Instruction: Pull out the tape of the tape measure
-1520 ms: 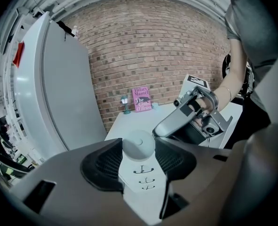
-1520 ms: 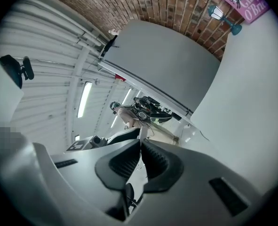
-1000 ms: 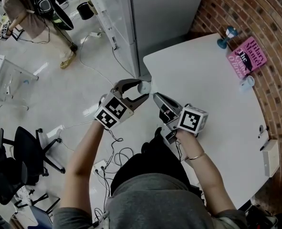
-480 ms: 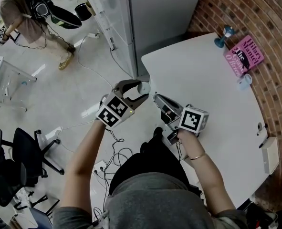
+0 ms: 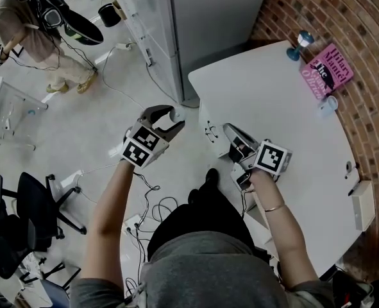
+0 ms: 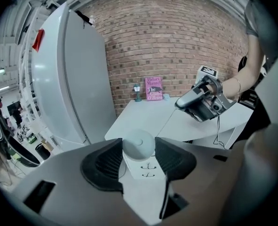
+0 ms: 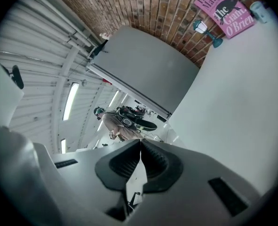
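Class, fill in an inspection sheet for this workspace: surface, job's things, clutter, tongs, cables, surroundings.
Surface: white table.
Job's things: round case; tape drawn out between the tongs.
Clutter: pink book, blue ornament and small cup by the wall.
Tongs: left tongs shut on the case; right tongs shut on the tape.
Cables: cables loose on the floor.
Surroundings: brick wall, grey cabinet, chair, person.
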